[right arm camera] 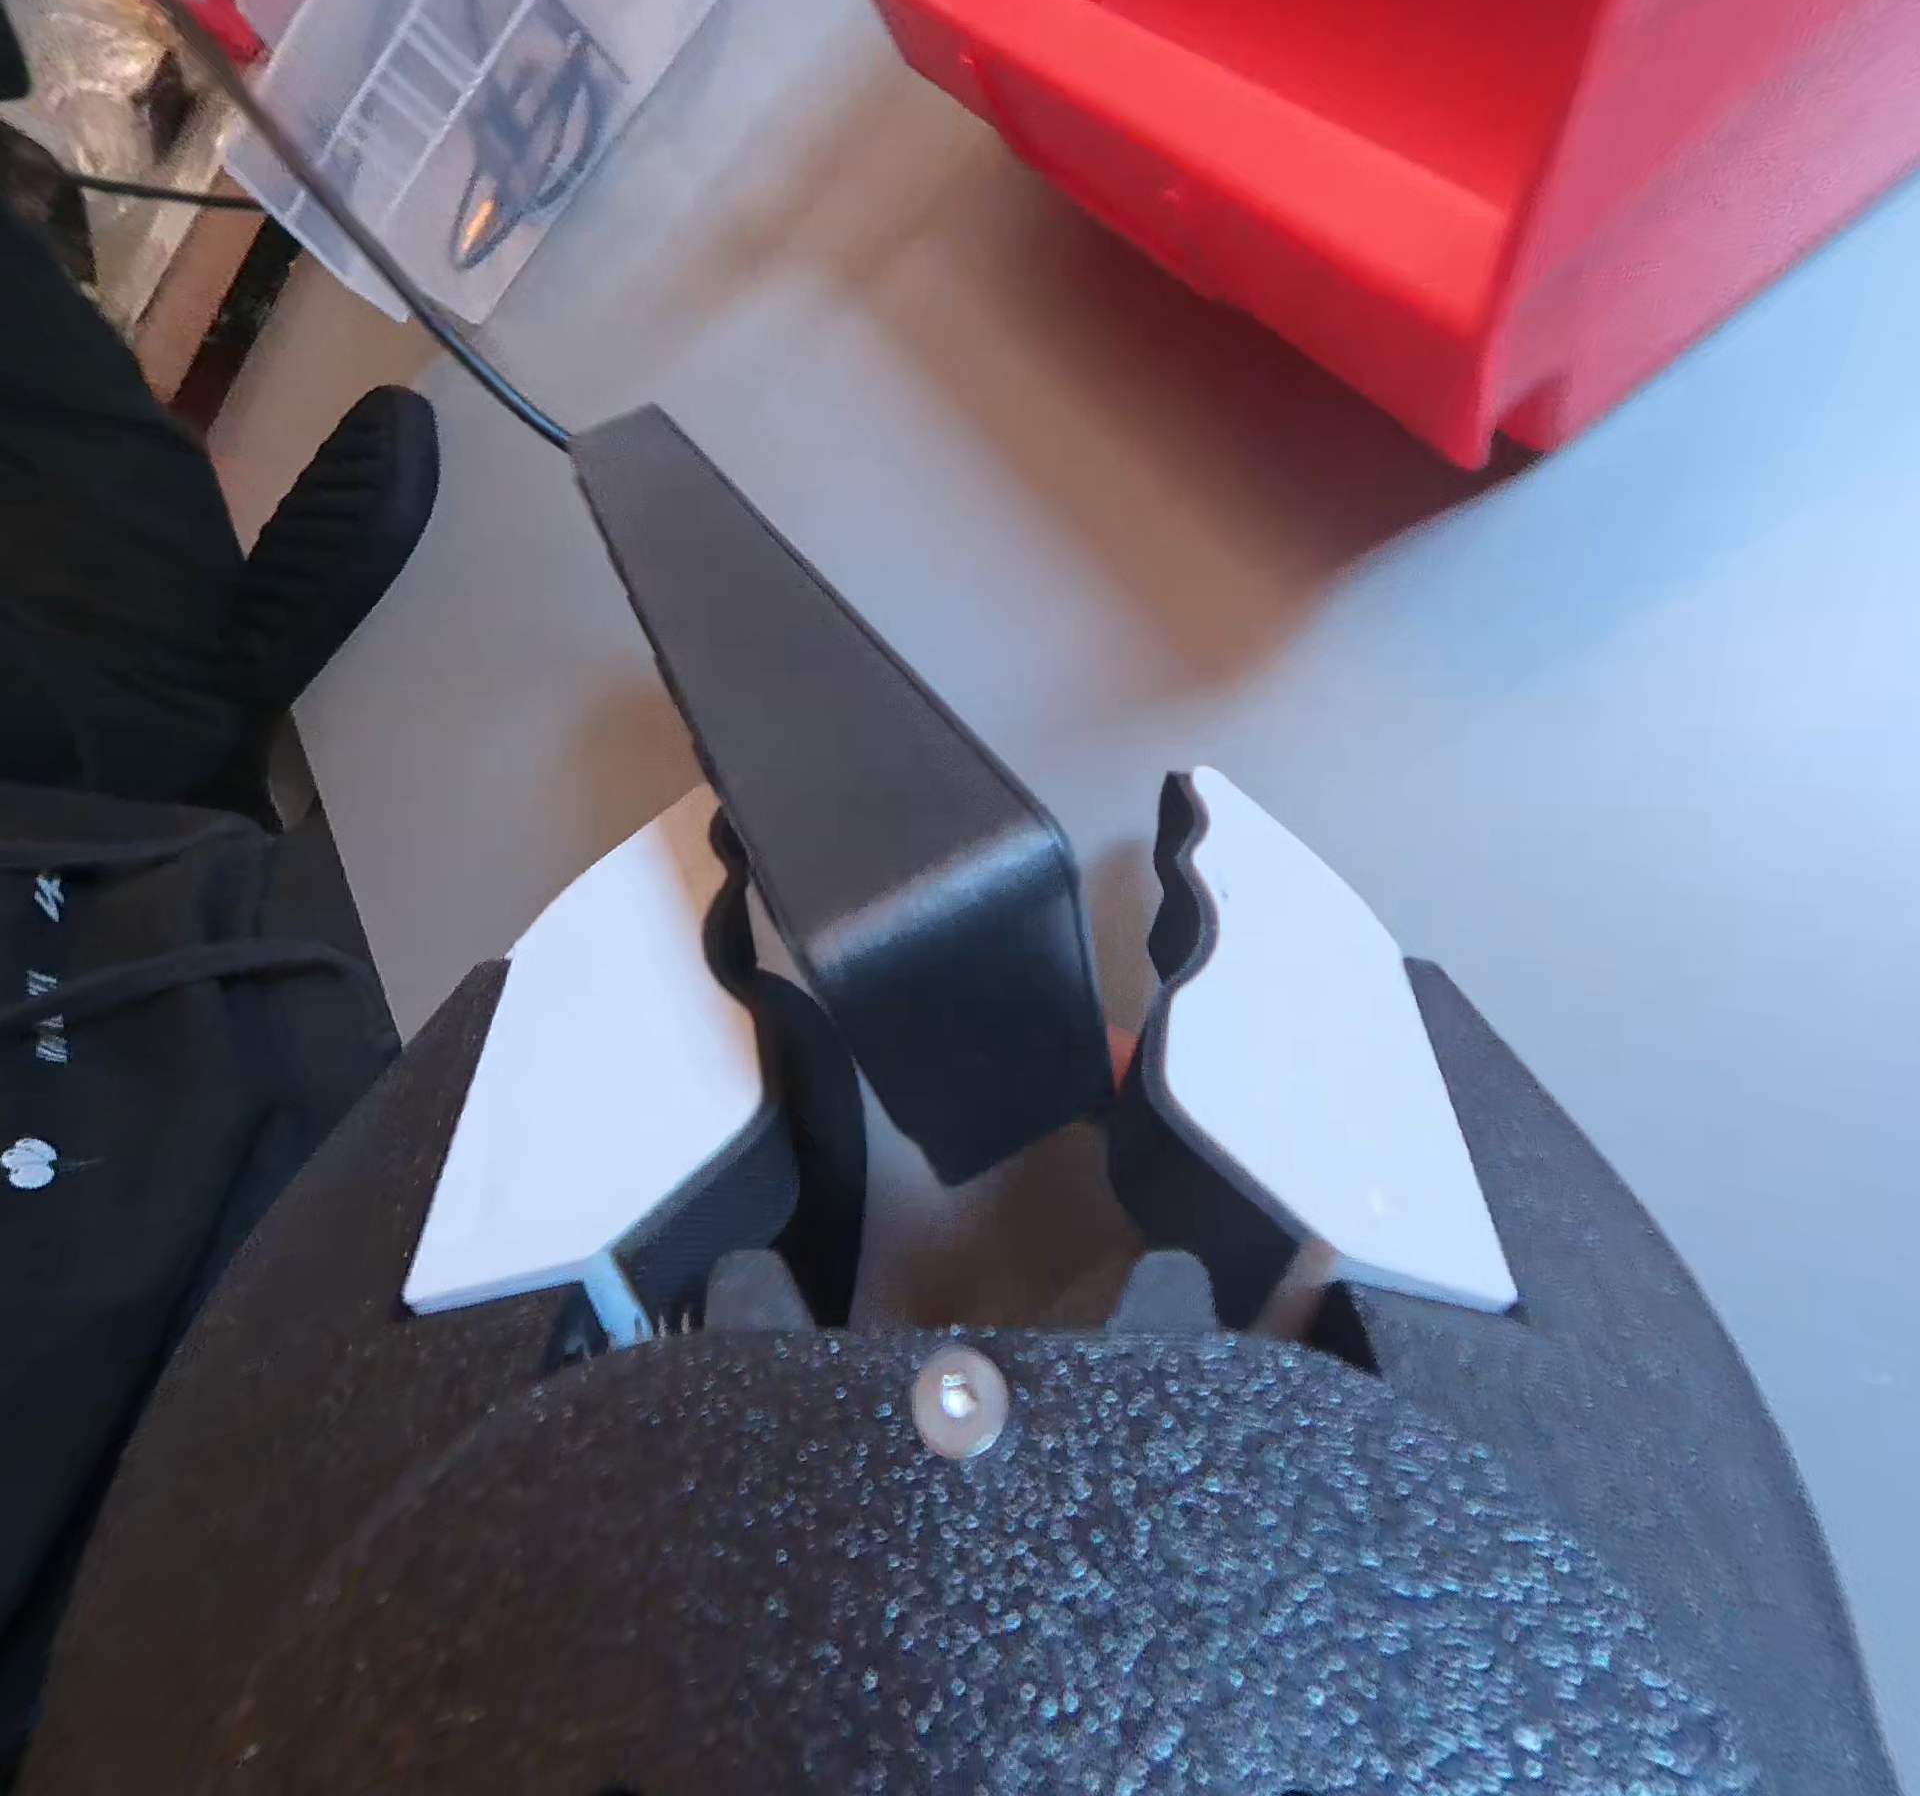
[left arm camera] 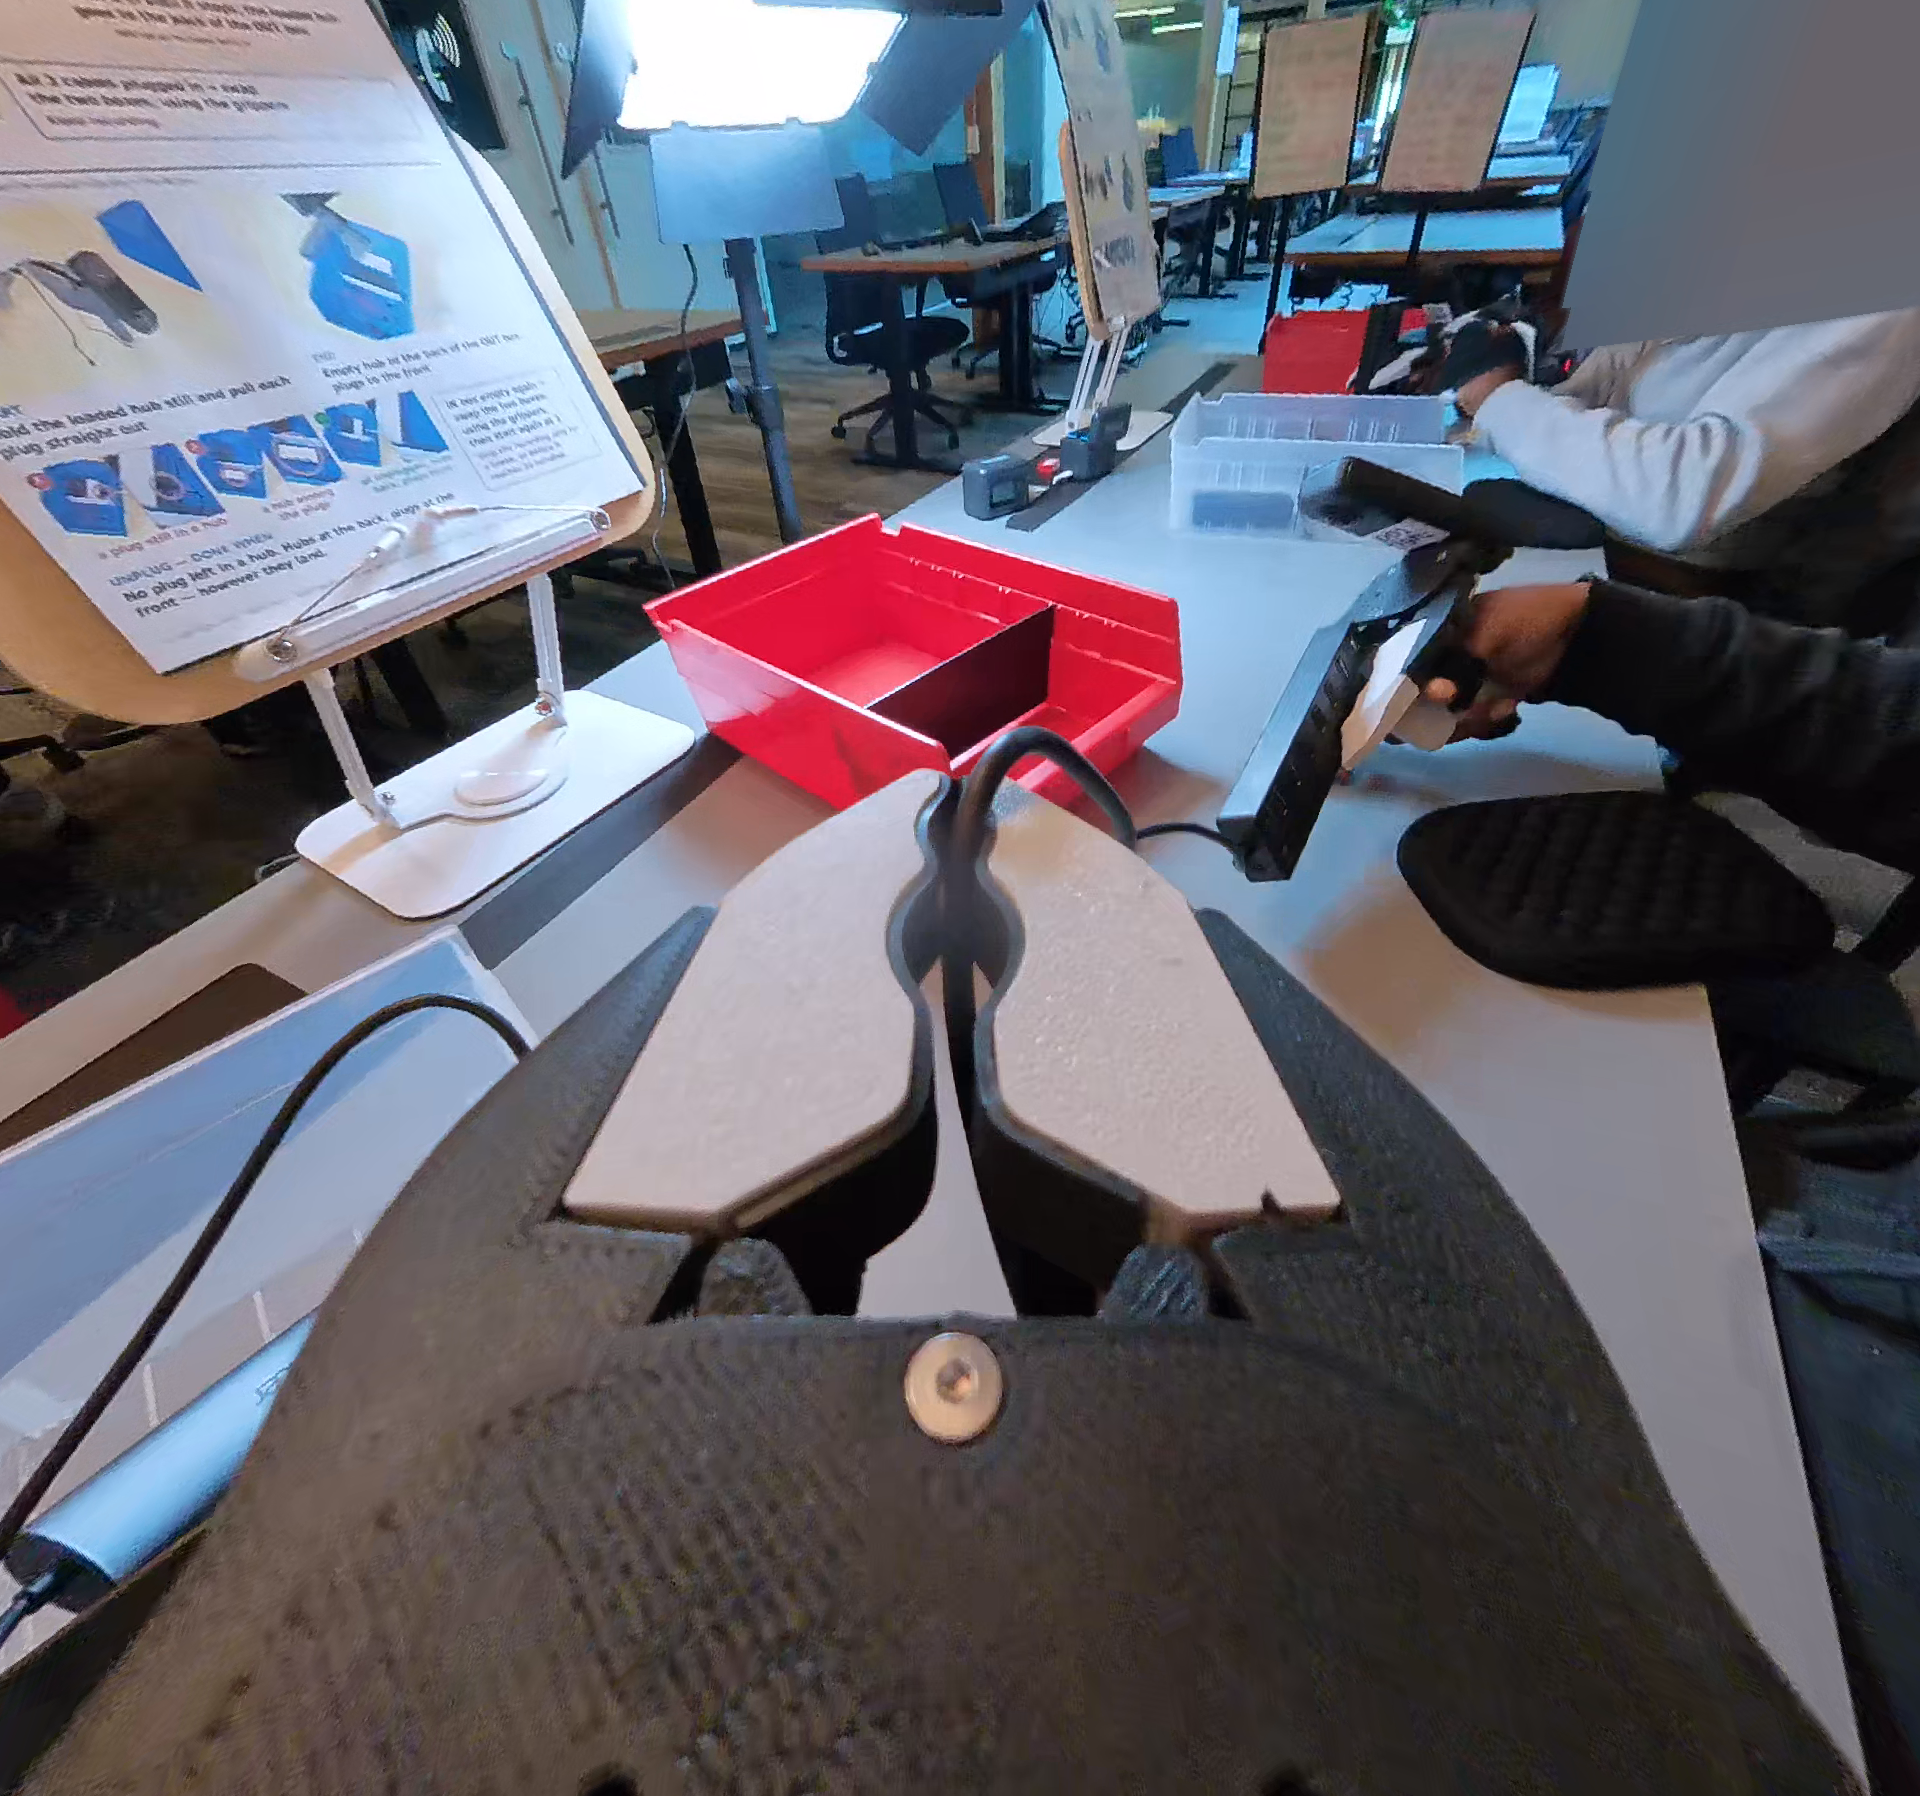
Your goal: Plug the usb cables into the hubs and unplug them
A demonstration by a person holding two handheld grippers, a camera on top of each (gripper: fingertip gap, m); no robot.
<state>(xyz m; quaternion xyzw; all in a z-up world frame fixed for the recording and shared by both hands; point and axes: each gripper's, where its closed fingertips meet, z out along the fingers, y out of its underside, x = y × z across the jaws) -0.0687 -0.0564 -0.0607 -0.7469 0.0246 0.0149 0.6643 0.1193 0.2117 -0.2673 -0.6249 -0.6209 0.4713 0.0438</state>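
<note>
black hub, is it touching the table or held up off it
Apart. The left wrist view shows the black hub gripped by the right gripper, tilted, with the table visible beneath its lower end.

Ahead of me on the grey table (left arm camera: 1351, 1019) sits a red plastic bin (left arm camera: 914, 666) with a black divider (left arm camera: 966, 676) across its middle. To my left stands a white document stand (left arm camera: 488, 801) holding a printed instruction sheet (left arm camera: 260, 292). Beyond the bin I see a bright studio light (left arm camera: 748, 1) on a pole. Farther right on the table rests a clear compartment box (left arm camera: 1309, 458), and a black mesh pad (left arm camera: 1600, 884) lies at the table's near right edge.
</note>
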